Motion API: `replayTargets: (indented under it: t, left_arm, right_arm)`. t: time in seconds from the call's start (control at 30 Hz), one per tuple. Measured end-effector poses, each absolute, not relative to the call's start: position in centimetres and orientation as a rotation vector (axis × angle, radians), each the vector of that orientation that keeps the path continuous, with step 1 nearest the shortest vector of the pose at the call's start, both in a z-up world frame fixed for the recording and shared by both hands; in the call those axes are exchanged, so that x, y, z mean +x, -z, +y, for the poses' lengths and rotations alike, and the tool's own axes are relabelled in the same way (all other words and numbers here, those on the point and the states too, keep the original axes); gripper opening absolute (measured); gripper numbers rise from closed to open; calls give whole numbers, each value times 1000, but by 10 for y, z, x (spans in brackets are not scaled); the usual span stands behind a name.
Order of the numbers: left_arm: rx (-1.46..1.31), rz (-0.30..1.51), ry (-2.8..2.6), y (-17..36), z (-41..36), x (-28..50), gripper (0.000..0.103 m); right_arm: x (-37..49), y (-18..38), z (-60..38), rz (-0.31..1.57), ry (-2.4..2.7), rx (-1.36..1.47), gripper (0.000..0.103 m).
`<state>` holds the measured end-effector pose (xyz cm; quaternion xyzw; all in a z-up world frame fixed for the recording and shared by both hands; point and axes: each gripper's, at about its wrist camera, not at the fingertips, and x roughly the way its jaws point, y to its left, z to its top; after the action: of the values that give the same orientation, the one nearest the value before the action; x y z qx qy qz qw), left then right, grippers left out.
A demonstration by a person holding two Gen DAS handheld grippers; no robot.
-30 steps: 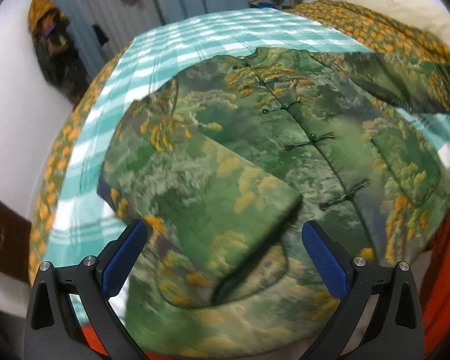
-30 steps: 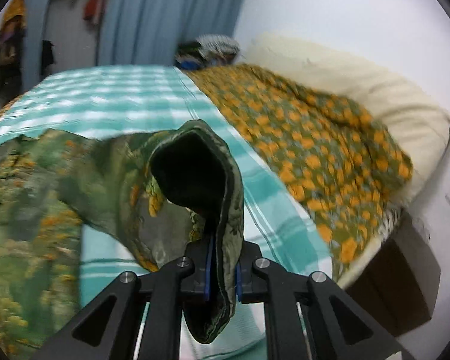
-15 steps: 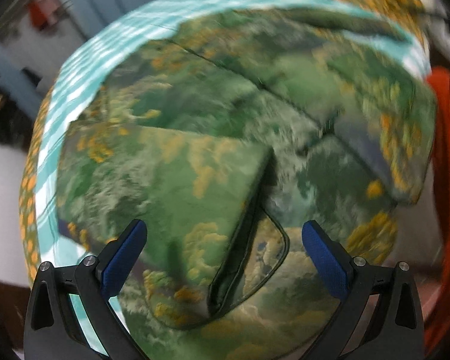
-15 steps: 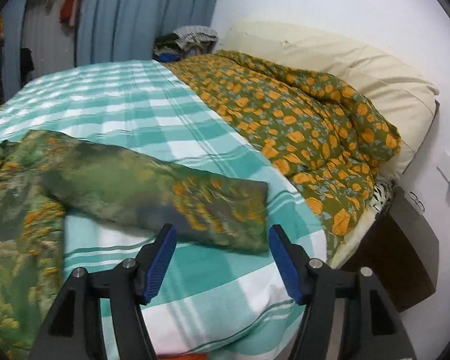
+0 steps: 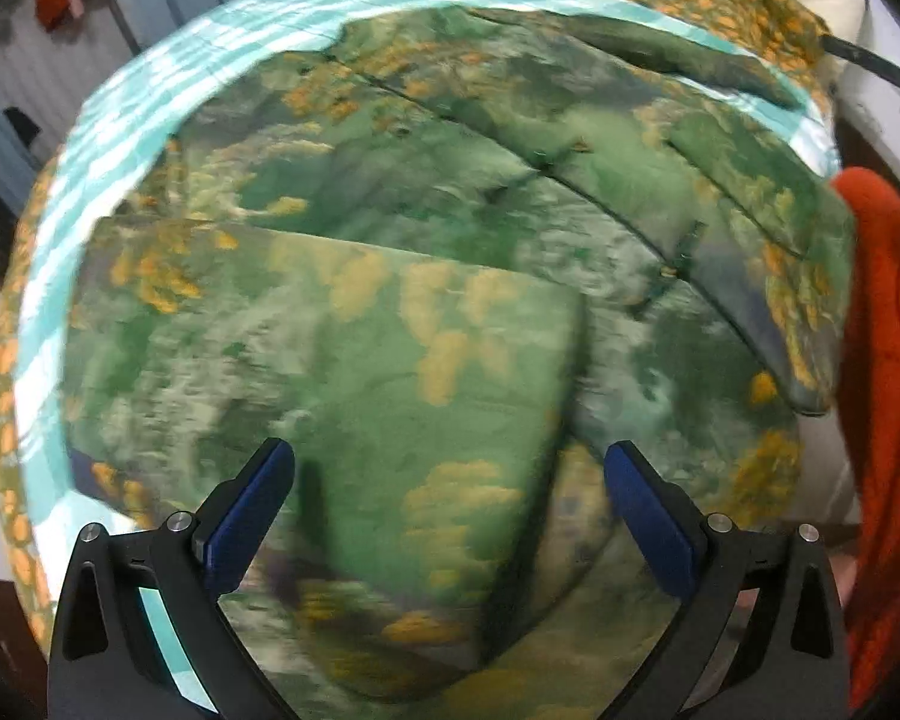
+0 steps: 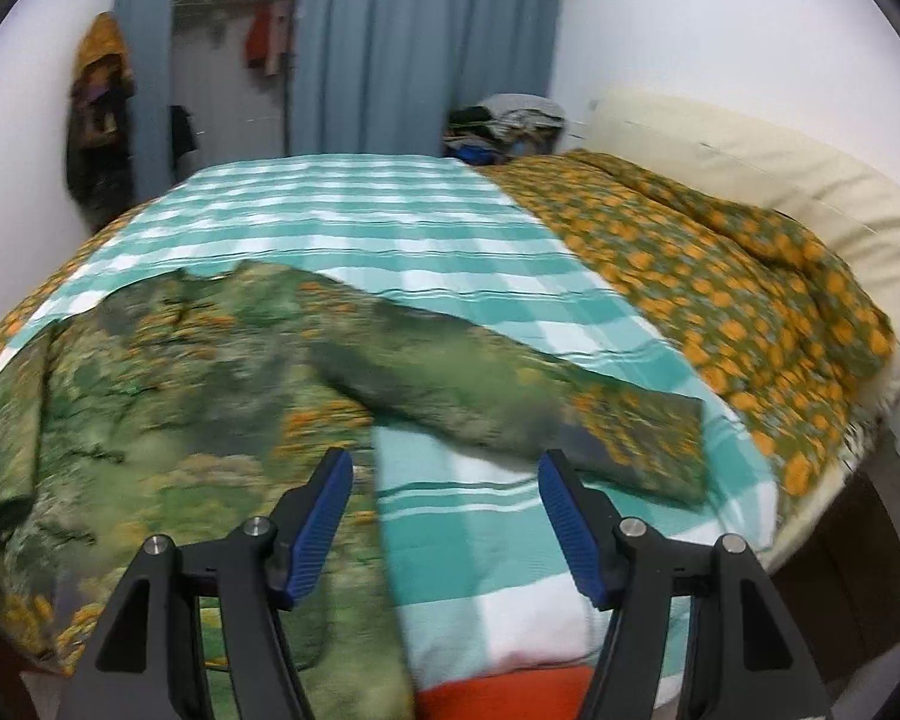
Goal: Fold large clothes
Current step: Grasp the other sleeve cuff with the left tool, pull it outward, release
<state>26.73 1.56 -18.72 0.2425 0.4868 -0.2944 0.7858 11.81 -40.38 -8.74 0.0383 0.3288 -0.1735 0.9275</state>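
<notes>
A green jacket (image 5: 426,228) with orange flower print lies spread on the checked sheet (image 6: 390,228) of a bed, taking up the near left part of it. In the left wrist view one sleeve (image 5: 342,360) is folded across the jacket's front, its cuff end lying near the hem. The left gripper (image 5: 450,510) hovers just over that folded sleeve with its jaws spread wide and nothing pinched between them. In the right wrist view the other sleeve (image 6: 510,414) stretches out flat to the right across the sheet, its cuff near the bed's right edge. The right gripper (image 6: 444,516) hangs above the sheet beside the jacket's side edge, jaws spread and empty (the sleeve lies just beyond the right blue pad (image 6: 570,528)). Farther right an orange flowered quilt (image 6: 720,300) is bunched against a cream headboard (image 6: 750,168), and blue curtains (image 6: 420,48) hang at the far wall.
</notes>
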Motion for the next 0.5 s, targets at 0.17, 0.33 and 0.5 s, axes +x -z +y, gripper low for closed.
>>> replayTargets:
  t: [0.17, 0.33, 0.5]
  left_arm:
    - [559, 1098, 622, 202, 17, 277, 99]
    - [393, 1198, 685, 200, 31, 290, 10]
    - [252, 1091, 617, 148, 73, 296, 9]
  right_arm:
    - [124, 87, -388, 678, 322, 95, 66]
    - [121, 84, -379, 671, 305, 88, 66]
    - [118, 83, -373, 668, 298, 71, 66]
